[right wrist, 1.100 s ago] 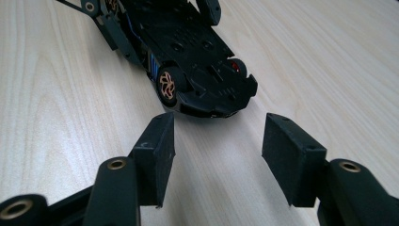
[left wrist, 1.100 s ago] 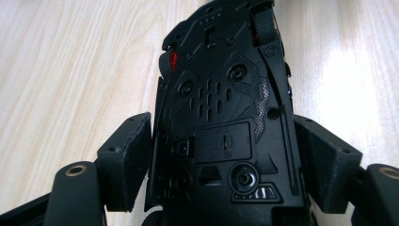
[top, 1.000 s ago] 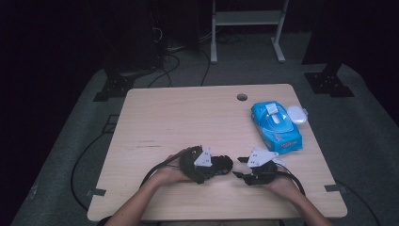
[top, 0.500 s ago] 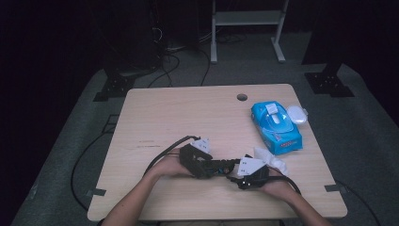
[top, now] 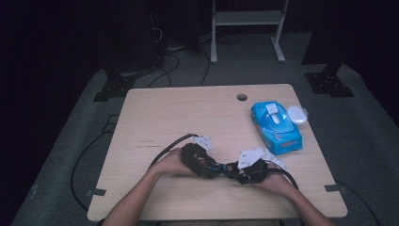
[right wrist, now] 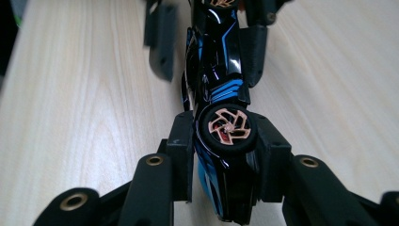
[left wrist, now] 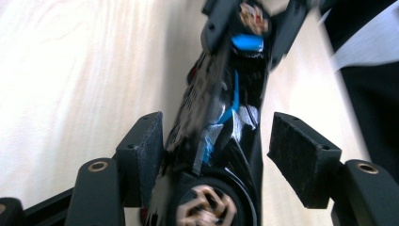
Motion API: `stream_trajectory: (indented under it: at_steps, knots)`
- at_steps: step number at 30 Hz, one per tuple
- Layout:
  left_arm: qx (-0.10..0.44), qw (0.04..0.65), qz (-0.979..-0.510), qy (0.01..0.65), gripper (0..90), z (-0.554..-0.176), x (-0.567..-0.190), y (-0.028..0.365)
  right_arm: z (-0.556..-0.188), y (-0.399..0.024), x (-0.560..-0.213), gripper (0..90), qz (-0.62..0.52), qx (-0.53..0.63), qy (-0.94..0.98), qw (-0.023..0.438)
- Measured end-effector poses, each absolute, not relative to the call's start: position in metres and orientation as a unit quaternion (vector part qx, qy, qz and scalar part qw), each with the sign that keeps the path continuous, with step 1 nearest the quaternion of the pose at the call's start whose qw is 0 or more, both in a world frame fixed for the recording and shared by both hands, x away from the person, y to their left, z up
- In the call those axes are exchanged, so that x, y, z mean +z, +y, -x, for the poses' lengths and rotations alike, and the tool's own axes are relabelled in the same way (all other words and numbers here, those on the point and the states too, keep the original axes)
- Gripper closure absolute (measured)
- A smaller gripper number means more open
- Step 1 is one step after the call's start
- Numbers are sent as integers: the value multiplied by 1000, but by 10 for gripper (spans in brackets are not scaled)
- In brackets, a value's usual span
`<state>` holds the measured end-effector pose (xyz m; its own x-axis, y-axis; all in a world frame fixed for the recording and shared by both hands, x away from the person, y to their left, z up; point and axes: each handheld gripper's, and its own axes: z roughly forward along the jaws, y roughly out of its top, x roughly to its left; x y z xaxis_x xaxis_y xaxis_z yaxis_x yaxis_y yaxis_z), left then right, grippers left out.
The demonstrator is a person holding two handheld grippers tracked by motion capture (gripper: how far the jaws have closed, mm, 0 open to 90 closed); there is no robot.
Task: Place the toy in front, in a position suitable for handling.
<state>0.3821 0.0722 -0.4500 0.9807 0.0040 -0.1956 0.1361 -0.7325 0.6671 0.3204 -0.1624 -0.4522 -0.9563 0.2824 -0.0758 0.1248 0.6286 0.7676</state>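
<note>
A black and blue toy car (top: 225, 168) hangs between the two tools near the front edge of the bench (top: 188, 113), turned on its side. The right tool (right wrist: 225, 141) has just been closing and now clamps one end at a wheel (right wrist: 227, 127). The left tool (left wrist: 216, 146) has also been closing around the other end, one pad touching the body, the other still apart.

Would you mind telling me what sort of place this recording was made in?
Probably a lab or recording studio: a bare wooden table on grey carpet, cables trailing across the floor, and black stand bases against dark surroundings.
</note>
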Motion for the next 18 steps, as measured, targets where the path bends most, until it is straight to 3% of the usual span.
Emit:
stream_trajectory:
  at_steps: [4,6,9,11,15,18]
  knots:
    - [-56,392,-917,47,335,-382,-448,78,-340,-169,-455,640,-171,438,882,20]
    - [-43,415,-907,61,412,-384,-445,84,-345,-172,-456,634,-182,446,877,0]
    - [-38,419,-905,61,490,-387,-444,89,-346,-172,-455,563,-190,444,875,33]
    - [-38,415,-907,66,494,-388,-445,89,-347,-173,-454,533,-198,444,872,55]
    - [-58,423,-901,81,517,-395,-446,92,-354,-178,-454,543,-227,453,861,35]
    - [-53,439,-891,103,474,-400,-445,97,-360,-181,-455,556,-248,461,852,9]
